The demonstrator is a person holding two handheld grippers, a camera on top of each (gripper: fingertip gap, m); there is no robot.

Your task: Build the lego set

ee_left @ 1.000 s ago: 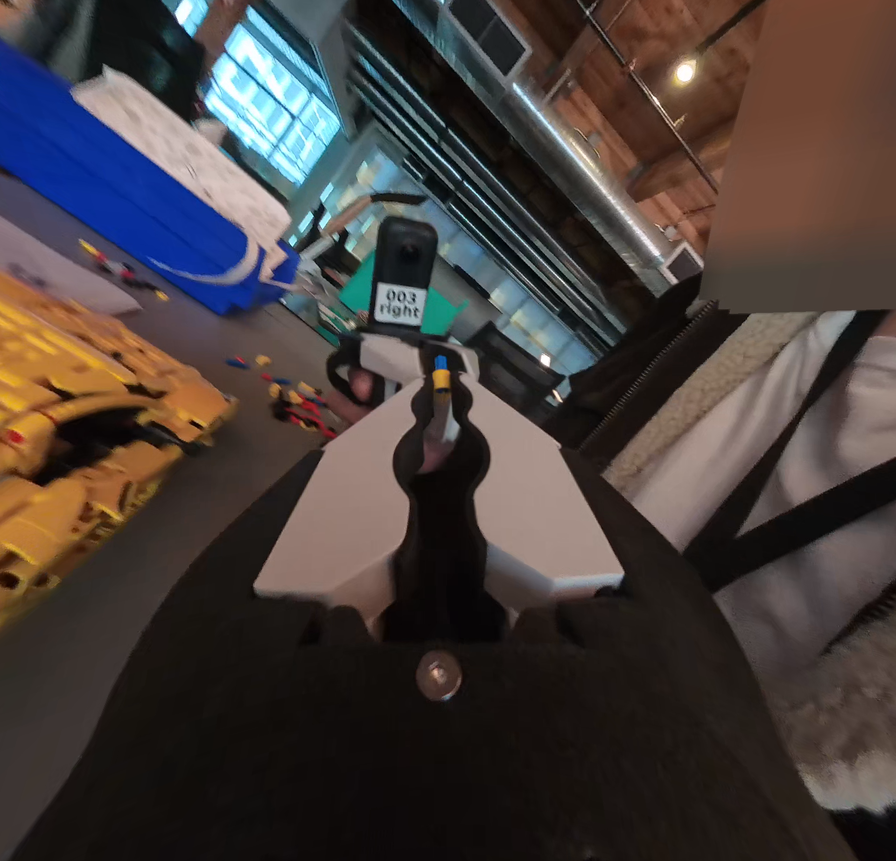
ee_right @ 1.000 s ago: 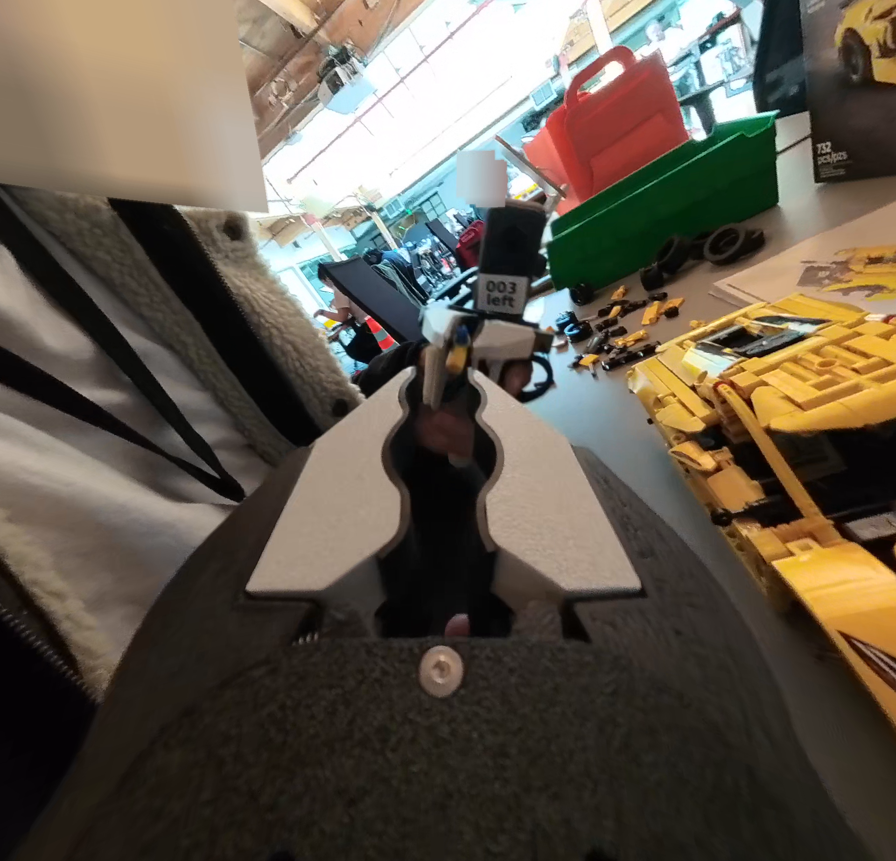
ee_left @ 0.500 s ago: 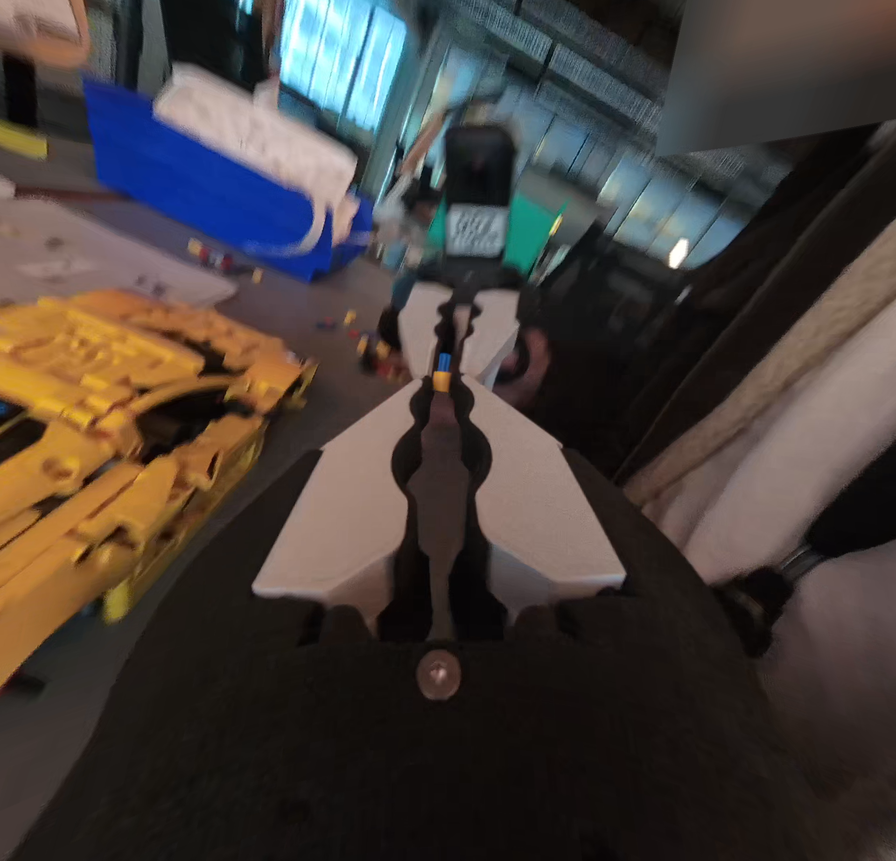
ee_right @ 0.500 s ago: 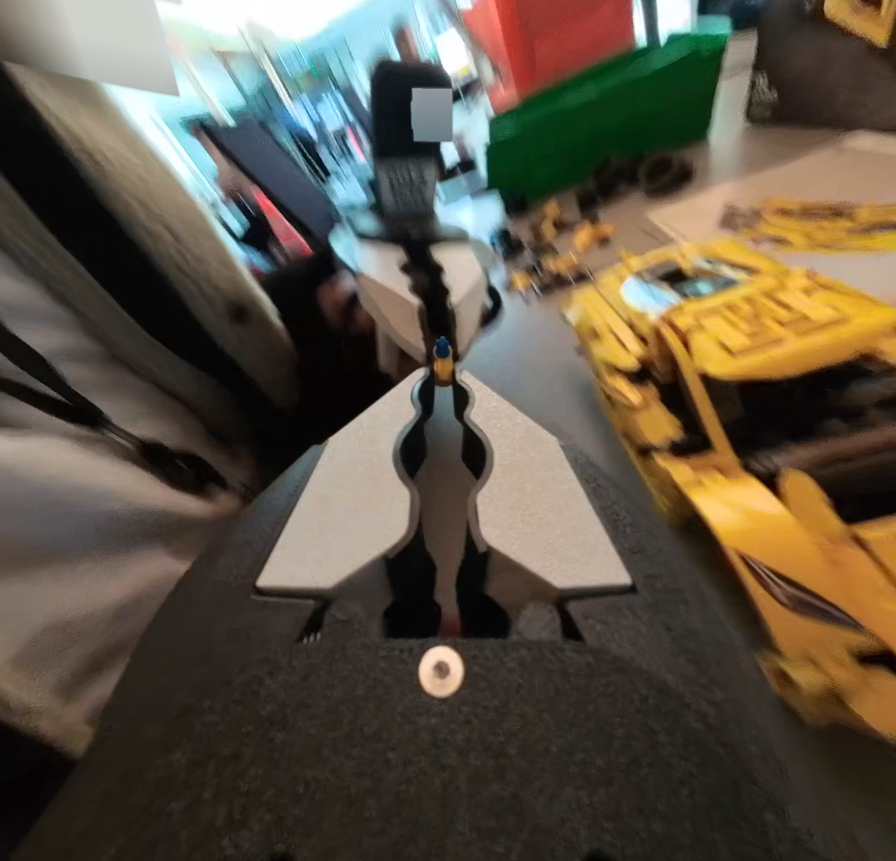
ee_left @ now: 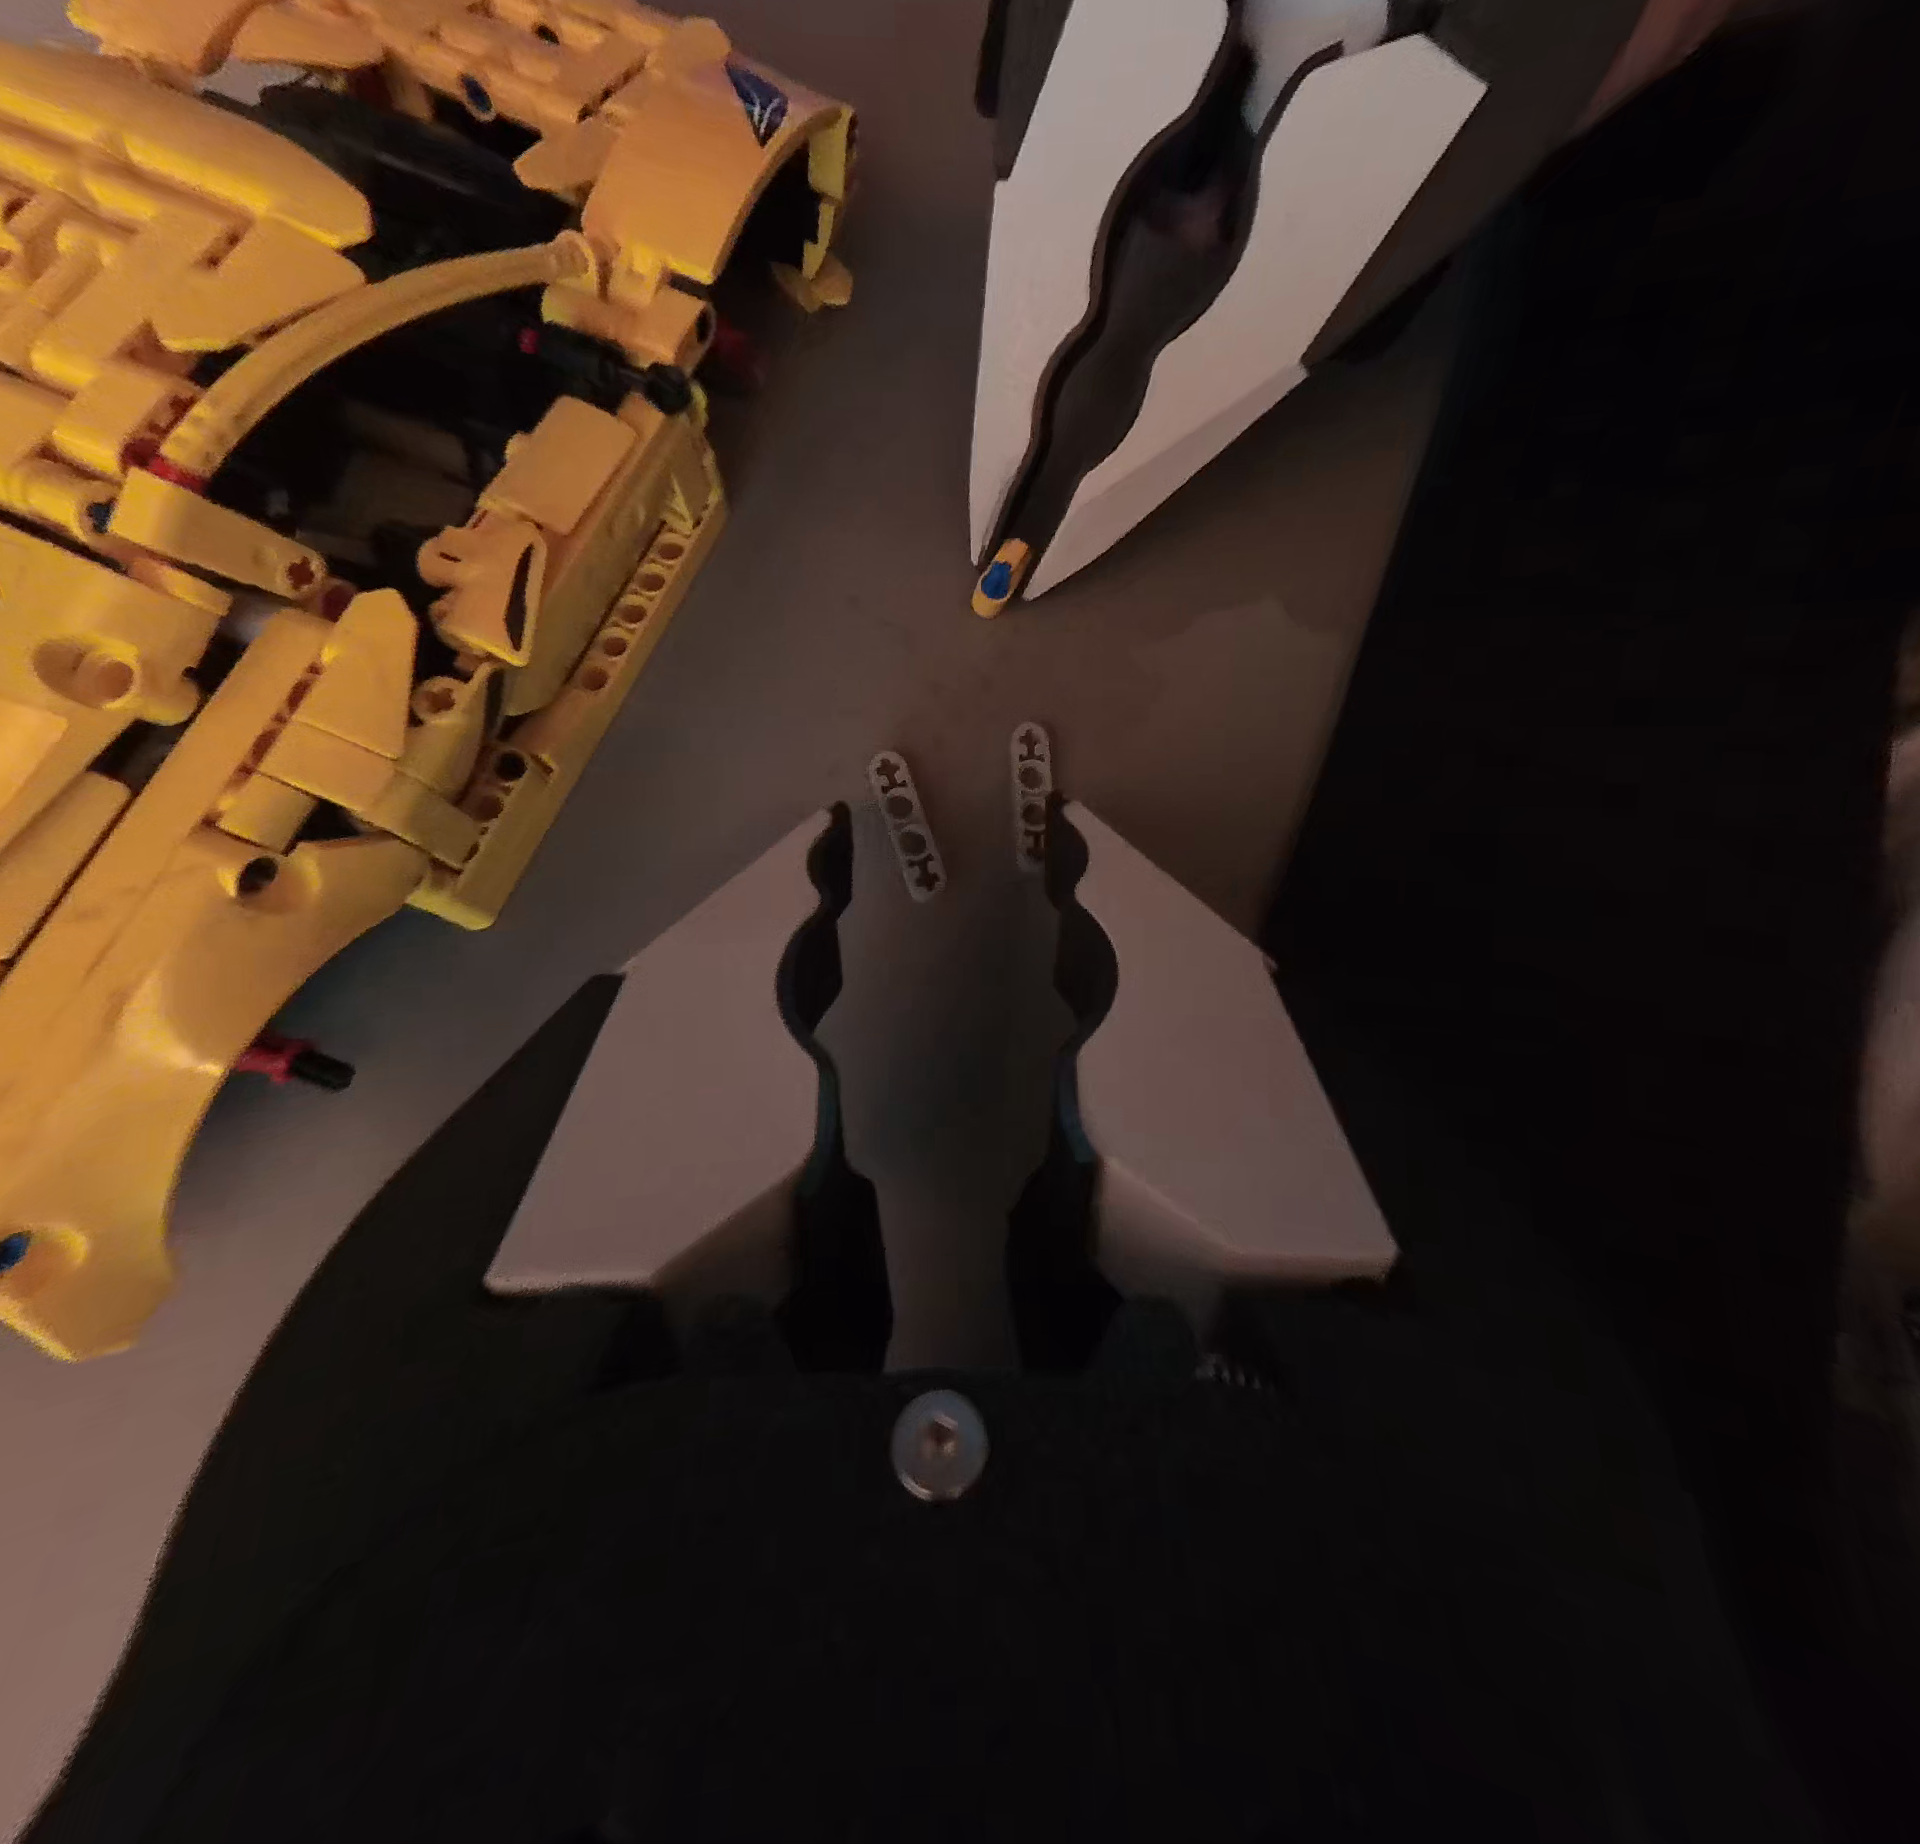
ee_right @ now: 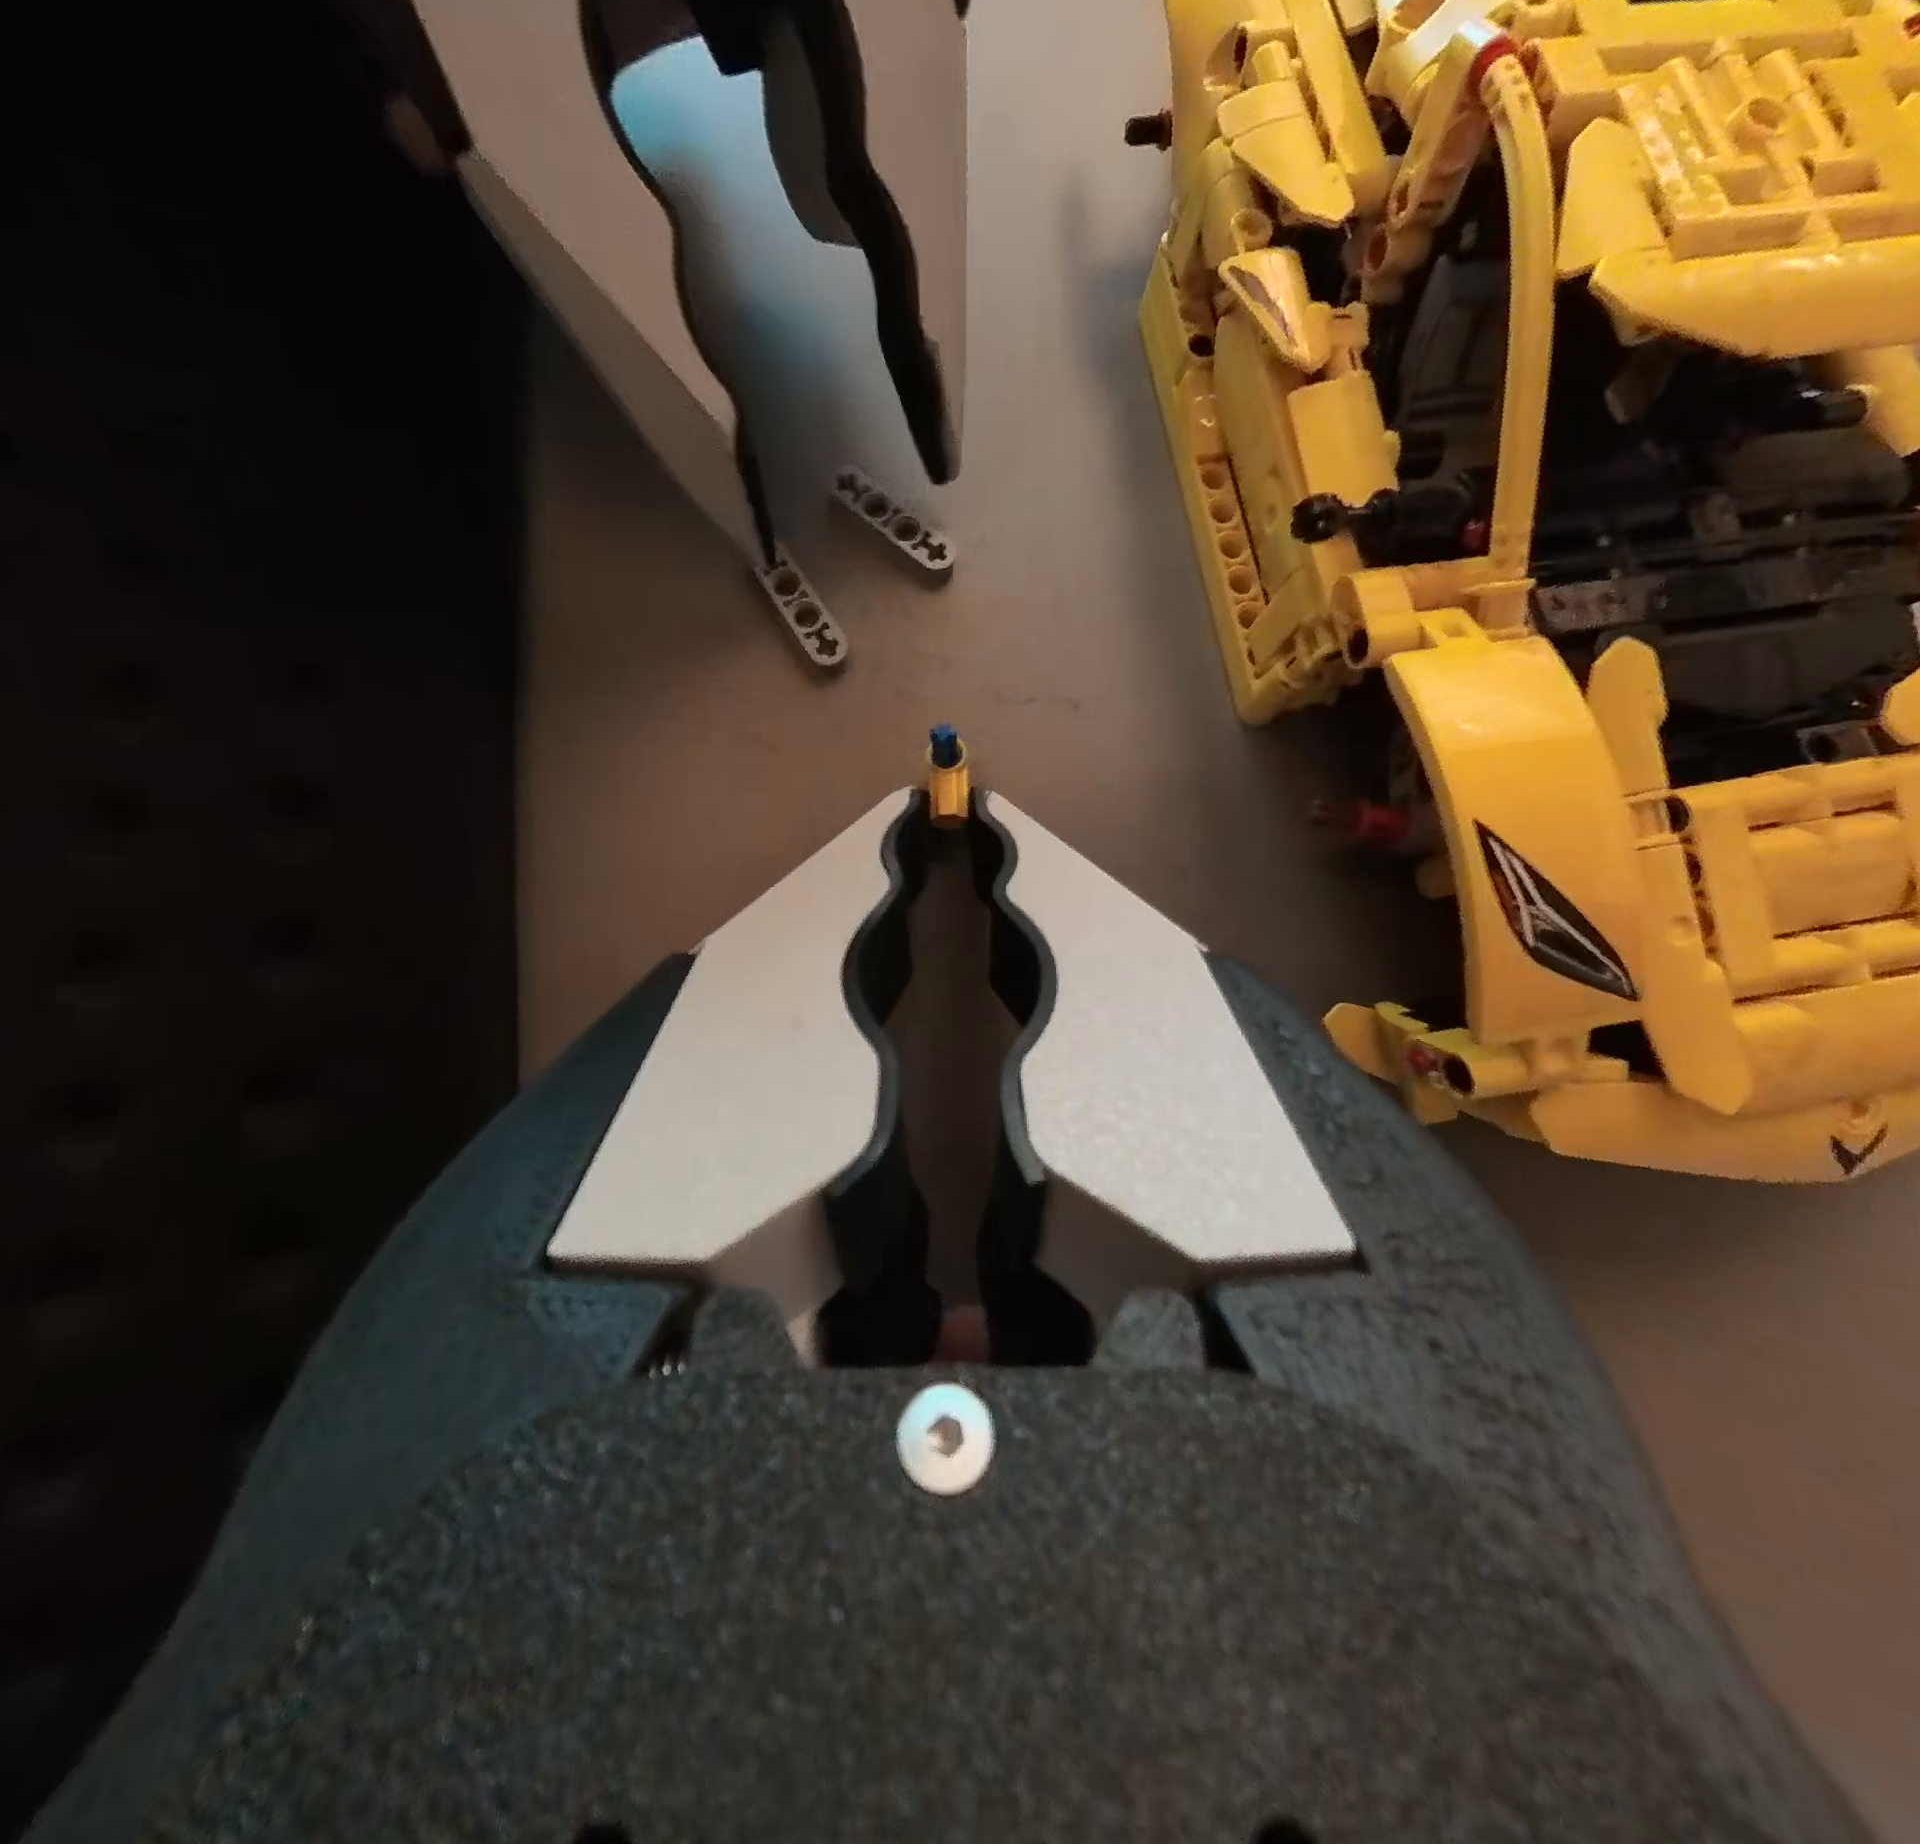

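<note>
The 2 grey strips [ee_left: 907,826] [ee_left: 1030,797] lie flat on the table [ee_left: 852,631] directly ahead of the left gripper [ee_left: 948,818], whose fingers stand wide apart, one strip between the tips and the other against the right-hand fingertip, both running roughly along the gripper's reach. The right gripper [ee_right: 943,807] faces them from the opposite side, slightly farther off, clamped on a small yellow piece with a blue pin [ee_right: 945,778]. I judge the left gripper nearer for a pickup; the yellow car [ee_left: 312,506] sits well aside.
</note>
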